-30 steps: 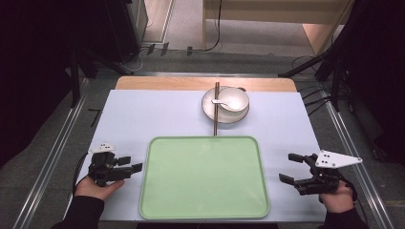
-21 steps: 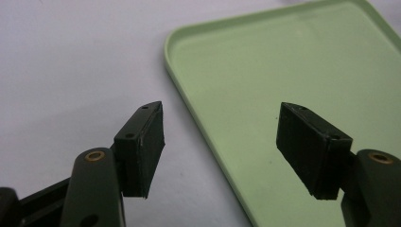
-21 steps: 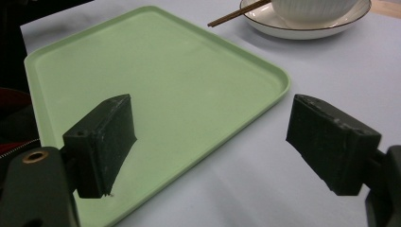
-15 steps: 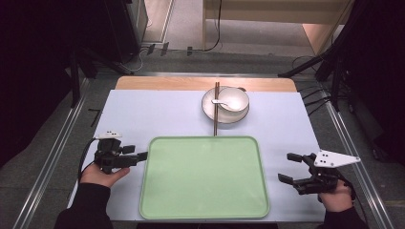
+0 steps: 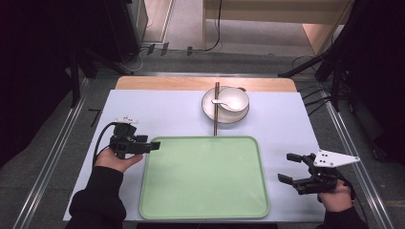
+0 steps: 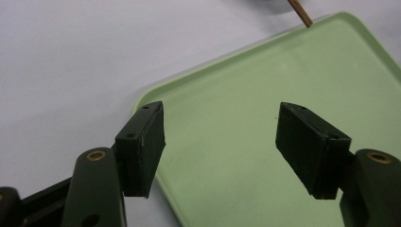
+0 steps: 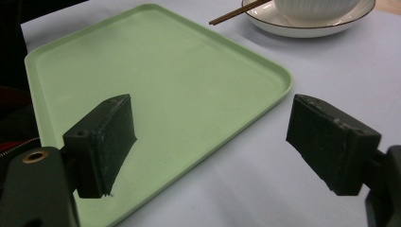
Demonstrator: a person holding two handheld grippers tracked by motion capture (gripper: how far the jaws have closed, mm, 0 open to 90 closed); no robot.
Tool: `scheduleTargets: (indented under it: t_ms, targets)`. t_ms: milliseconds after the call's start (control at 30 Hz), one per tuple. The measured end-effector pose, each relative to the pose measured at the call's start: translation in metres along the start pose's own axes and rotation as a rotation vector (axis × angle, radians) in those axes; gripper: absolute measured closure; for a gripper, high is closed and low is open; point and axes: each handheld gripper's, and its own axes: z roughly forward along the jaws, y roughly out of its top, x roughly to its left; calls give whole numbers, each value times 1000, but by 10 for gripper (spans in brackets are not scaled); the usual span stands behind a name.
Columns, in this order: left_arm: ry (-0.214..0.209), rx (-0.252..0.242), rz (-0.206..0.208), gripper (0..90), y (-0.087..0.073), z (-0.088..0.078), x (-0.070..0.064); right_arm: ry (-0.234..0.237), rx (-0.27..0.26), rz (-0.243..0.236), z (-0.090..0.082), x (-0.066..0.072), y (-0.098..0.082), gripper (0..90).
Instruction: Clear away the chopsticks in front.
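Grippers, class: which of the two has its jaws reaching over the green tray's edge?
The left gripper: its open jaws overlap the tray at the far left corner. The right gripper stays beside the tray, over the bare table.

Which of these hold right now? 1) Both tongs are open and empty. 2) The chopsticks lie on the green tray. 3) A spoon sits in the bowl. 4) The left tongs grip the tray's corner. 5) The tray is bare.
1) True: left tongs and right tongs hold nothing.
2) False: the chopsticks lie on the table beside the bowl, ending at the tray's far edge.
3) True: a white spoon.
4) False: they hover open over that corner.
5) True.
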Motion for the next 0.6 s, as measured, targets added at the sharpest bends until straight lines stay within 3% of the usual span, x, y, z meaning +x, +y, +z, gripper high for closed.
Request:
scheduleTargets:
  t_ms: [267, 500, 600]
  targets:
    - [-23, -12, 19, 338, 16, 10, -7, 0, 4, 5, 1, 0, 0, 166]
    - [-18, 22, 41, 336, 36, 24, -16, -7, -2, -1, 0, 0, 1, 166]
    - [-27, 14, 58, 336, 44, 27, -19, -5, -10, -5, 0, 0, 2, 166]
